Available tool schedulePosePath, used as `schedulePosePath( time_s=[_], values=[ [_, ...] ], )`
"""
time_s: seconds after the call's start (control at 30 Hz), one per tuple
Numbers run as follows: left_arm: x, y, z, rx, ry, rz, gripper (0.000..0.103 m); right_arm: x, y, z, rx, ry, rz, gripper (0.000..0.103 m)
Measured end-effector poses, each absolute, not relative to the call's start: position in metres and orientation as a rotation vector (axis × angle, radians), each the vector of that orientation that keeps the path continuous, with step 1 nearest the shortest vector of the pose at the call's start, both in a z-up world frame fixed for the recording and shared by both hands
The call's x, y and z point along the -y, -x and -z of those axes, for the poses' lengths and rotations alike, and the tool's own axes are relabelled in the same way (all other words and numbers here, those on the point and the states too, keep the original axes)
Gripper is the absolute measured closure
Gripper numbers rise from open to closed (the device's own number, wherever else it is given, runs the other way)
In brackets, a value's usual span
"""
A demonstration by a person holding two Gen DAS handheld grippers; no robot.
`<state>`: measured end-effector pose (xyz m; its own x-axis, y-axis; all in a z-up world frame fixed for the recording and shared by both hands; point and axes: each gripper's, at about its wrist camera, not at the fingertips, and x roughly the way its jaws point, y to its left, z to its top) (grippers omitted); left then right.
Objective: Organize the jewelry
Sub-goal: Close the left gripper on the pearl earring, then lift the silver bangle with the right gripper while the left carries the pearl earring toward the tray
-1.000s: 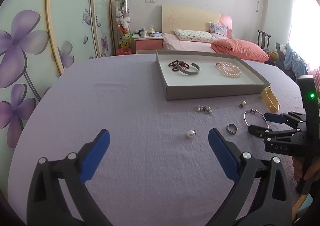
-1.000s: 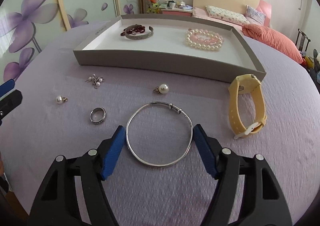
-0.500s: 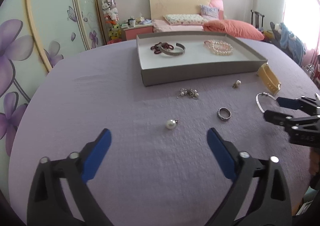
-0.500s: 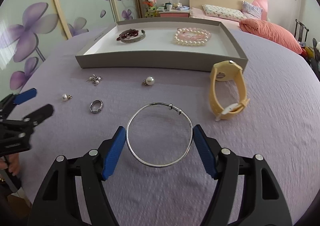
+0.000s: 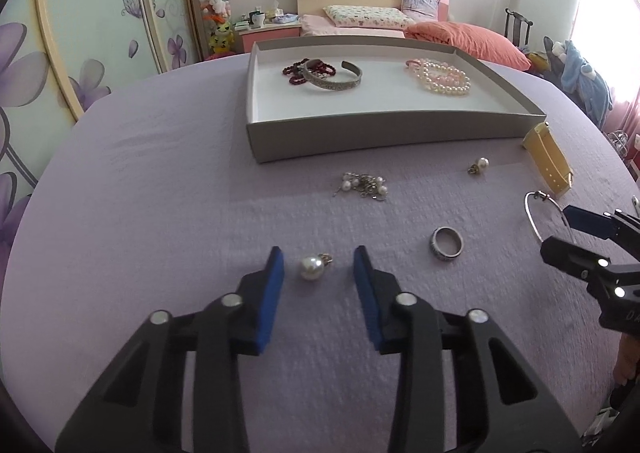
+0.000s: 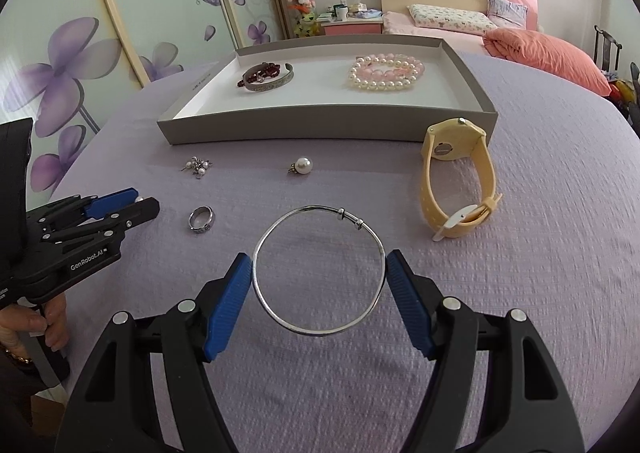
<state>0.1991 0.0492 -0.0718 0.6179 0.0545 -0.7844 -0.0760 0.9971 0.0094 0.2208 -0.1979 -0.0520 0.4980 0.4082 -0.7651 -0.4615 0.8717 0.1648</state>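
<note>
A grey tray [image 5: 360, 133] [image 6: 320, 131] at the back holds a silver cuff, dark red beads and pearl bracelets. My left gripper [image 5: 318, 269] is partly closed, its blue pads on either side of a pearl pendant [image 5: 312, 267] lying on the purple cloth, with gaps on both sides. My right gripper [image 6: 319, 277] is shut on a thin silver bangle [image 6: 320, 269], held across its width just above the cloth. A silver ring [image 5: 447, 243] [image 6: 201, 219], a second pearl pendant [image 6: 302, 165], a pearl cluster [image 5: 364, 185] [image 6: 198, 165] and a yellow watch [image 6: 460, 181] lie loose.
The round table [image 5: 160, 173] is covered with a purple cloth and curves away at left and right. A bed [image 5: 400, 21] and floral wardrobe doors [image 6: 80, 53] stand behind. Each gripper shows at the edge of the other's view.
My left gripper has come down and forward to the pearl pendant and narrowed its jaws around it. My right gripper keeps its hold on the bangle and has barely moved.
</note>
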Motion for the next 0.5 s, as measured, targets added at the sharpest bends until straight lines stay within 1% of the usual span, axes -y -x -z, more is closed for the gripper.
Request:
schedulePosePath(
  time_s=[0.03, 0.07, 0.5],
  values=[
    [-0.048, -0.1997, 0.0716, -0.901, 0.024, -0.071, 0.081, 0.1982, -0.2207, 0.0521, -0.909, 0.064, -0.526, 0.033],
    [-0.0473, -0.1999, 0.0715, -0.9, 0.026, -0.066, 0.088, 0.1985, -0.2207, 0.0521, -0.909, 0.063, -0.526, 0.033],
    [-0.0538, -0.1957, 0.0668, -0.882, 0.053, -0.062, 0.089, 0.1981, -0.2166, 0.0423, -0.885, 0.053, -0.544, 0.033]
  ],
)
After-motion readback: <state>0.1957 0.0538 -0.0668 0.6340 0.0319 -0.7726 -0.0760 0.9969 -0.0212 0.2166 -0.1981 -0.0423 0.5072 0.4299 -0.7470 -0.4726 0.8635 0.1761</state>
